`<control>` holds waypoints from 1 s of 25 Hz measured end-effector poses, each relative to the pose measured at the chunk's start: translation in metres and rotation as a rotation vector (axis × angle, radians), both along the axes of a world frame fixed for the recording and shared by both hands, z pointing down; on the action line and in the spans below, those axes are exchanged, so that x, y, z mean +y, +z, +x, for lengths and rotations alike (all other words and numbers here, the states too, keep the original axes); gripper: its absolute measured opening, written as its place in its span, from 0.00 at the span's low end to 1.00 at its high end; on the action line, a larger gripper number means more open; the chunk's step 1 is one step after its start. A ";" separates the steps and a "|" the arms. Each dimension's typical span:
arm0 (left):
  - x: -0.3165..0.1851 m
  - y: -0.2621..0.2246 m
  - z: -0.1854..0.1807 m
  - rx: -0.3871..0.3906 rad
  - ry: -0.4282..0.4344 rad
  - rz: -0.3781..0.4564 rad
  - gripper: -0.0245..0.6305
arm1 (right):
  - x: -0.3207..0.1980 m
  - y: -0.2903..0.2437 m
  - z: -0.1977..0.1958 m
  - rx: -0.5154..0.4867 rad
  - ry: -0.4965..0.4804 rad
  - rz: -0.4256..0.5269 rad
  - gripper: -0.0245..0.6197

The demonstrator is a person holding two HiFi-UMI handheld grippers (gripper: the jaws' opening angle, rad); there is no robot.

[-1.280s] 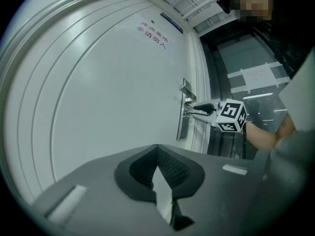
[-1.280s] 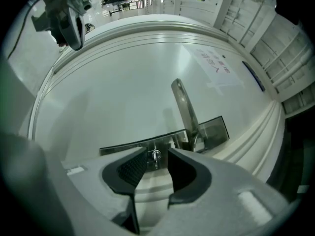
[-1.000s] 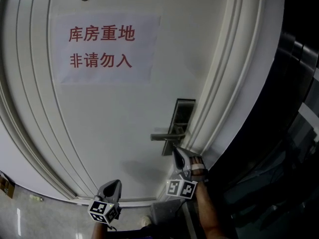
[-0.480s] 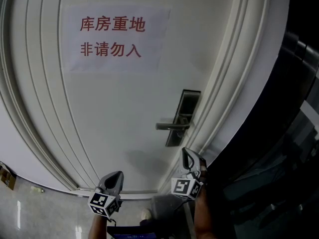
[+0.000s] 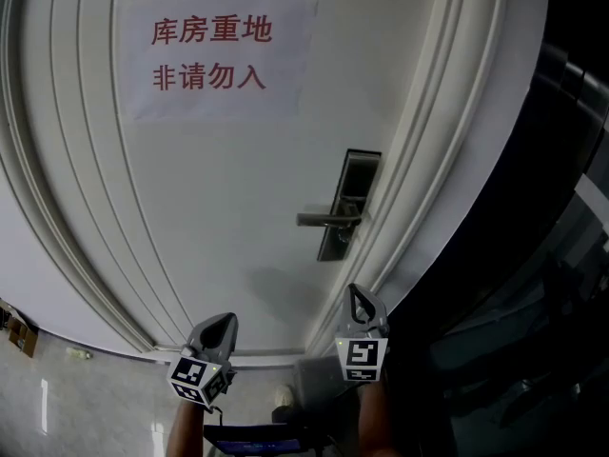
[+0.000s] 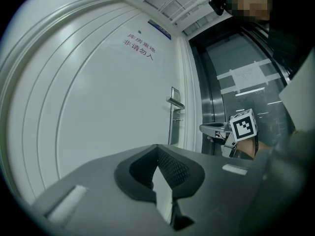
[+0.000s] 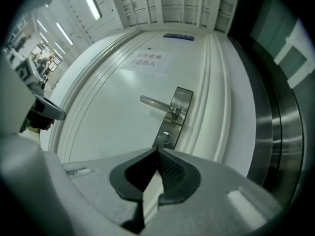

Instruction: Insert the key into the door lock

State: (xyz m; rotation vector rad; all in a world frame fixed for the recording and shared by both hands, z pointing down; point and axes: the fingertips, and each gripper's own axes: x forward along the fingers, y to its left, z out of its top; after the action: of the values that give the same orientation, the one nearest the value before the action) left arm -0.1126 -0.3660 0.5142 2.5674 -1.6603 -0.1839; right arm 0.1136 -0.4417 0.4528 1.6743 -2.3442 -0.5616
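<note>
Metal door lock ahead of closed empty right tongs; left tongs closed.

The grey right gripper, jaws pressed together with nothing between them, faces a white panelled door, its tips beneath the brushed-metal lock plate and silver lever handle.

A notice hangs at the upper left of the door. The lock plate sits right of centre beside the frame, its handle jutting left. Along the bottom edge are 2 grippers: the left gripper at lower centre, the right gripper below the plate.
</note>
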 end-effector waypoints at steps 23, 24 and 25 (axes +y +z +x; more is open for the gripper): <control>0.027 0.004 0.009 -0.041 0.026 -0.004 0.04 | 0.063 0.057 0.018 -0.229 -0.024 -0.135 0.04; 0.028 0.004 0.009 -0.042 0.026 -0.004 0.04 | 0.065 0.056 0.020 -0.234 -0.024 -0.135 0.04; 0.028 0.004 0.010 -0.042 0.026 -0.002 0.04 | 0.067 0.056 0.021 -0.239 -0.024 -0.135 0.04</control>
State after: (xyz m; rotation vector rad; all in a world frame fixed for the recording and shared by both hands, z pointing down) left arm -0.1030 -0.3378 0.5178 2.6072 -1.6390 -0.1274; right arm 0.1345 -0.3752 0.5084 1.7375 -2.5041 -0.2103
